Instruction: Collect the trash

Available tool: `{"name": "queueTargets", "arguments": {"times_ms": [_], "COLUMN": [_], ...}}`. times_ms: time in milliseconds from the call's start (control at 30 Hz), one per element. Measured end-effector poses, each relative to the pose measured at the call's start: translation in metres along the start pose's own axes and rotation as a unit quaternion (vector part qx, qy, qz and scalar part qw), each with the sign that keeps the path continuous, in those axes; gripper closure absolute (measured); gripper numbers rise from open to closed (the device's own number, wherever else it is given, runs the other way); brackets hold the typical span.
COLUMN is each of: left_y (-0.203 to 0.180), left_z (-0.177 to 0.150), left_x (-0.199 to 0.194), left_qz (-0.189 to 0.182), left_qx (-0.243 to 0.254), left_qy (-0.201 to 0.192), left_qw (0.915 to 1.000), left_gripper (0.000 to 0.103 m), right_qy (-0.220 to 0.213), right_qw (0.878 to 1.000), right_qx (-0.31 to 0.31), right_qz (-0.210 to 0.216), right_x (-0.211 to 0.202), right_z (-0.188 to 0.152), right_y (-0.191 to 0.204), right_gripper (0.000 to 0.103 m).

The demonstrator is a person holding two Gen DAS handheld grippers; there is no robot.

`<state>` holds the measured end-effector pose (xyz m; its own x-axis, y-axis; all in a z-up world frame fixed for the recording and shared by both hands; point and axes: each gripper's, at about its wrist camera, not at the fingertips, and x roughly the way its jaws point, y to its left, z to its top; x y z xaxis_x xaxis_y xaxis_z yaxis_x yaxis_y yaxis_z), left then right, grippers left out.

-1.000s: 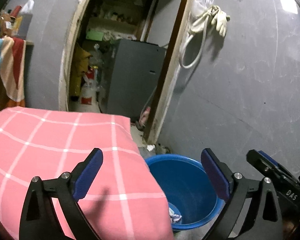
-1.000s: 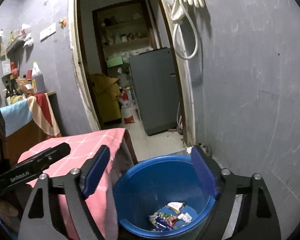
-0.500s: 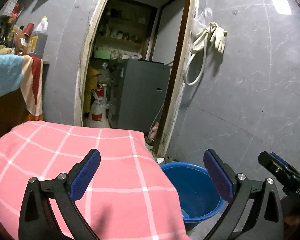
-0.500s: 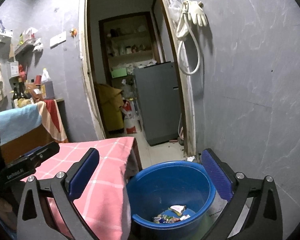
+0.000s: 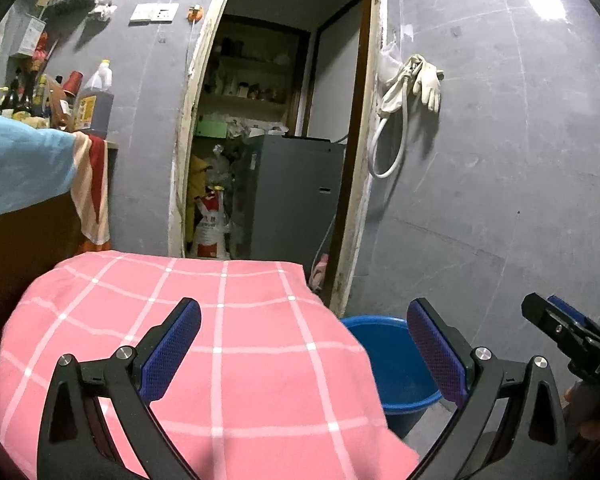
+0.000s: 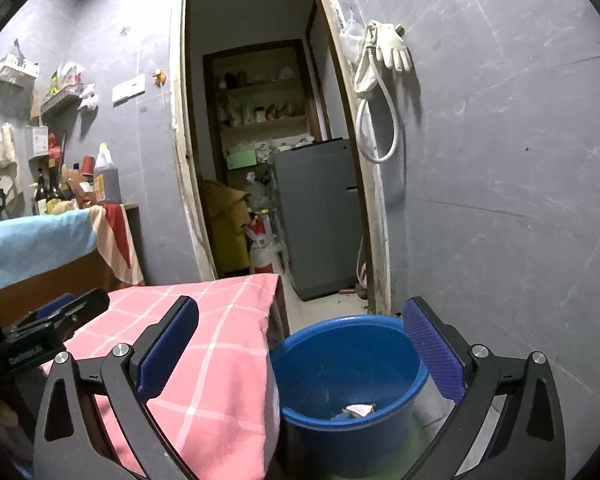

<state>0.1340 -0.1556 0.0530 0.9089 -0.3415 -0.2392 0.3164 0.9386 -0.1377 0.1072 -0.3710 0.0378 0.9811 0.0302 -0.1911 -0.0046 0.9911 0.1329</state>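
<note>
A blue bucket (image 6: 348,364) stands on the floor beside a table with a pink checked cloth (image 6: 204,344). A few scraps of trash (image 6: 358,410) lie at its bottom. The bucket also shows in the left wrist view (image 5: 396,364), partly hidden by the cloth (image 5: 220,352). My left gripper (image 5: 304,348) is open and empty above the cloth. My right gripper (image 6: 300,346) is open and empty, above and short of the bucket. The right gripper's tip shows at the left view's right edge (image 5: 568,332). The left gripper shows at the right view's left edge (image 6: 48,332).
A grey wall (image 6: 500,160) rises right behind the bucket, with gloves and a hose (image 6: 380,64) hung on it. An open doorway (image 6: 268,160) leads to a grey fridge (image 6: 320,216) and shelves. A counter with bottles (image 6: 72,184) and a striped cloth stands at left.
Both grippers have pulled back and tilted up from the bucket. The bucket now looks smaller and lower, and more of the pink cloth and doorway shows. Both stayed open.
</note>
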Motion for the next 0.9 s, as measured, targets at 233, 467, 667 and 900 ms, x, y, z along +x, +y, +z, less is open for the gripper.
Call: {"name": "queueTargets", "arguments": {"times_ms": [233,467,667,900], "left_y": [0.004,0.003,0.002,0.002], "left_z": [-0.019,-0.035,-0.045,-0.056], "left_x": [-0.016,-0.030,-0.036,-0.035], "left_qz": [0.018,0.033,0.042,0.047], "left_qx": [0.005,0.017,0.029,0.036], "left_qy": [-0.006,-0.015,-0.021,-0.015], "left_qw": [0.9998,0.9992,0.9985,0.9981], "left_gripper": [0.002,0.002,0.002,0.002], "right_qy": [-0.009,-0.005,-0.004,0.002], "right_qw": [1.000,1.000,1.000,1.000], "right_qx": [-0.004,-0.005,-0.012,-0.015], "right_qz": [-0.010,-0.011,-0.014,-0.016], "right_x": [-0.017,-0.023,-0.028,-0.028], "right_z": [-0.018,-0.034,-0.044,-0.051], "right_y": [0.002,0.003,0.005,0.009], "right_gripper": [0.000,0.000,0.000,0.000]}}
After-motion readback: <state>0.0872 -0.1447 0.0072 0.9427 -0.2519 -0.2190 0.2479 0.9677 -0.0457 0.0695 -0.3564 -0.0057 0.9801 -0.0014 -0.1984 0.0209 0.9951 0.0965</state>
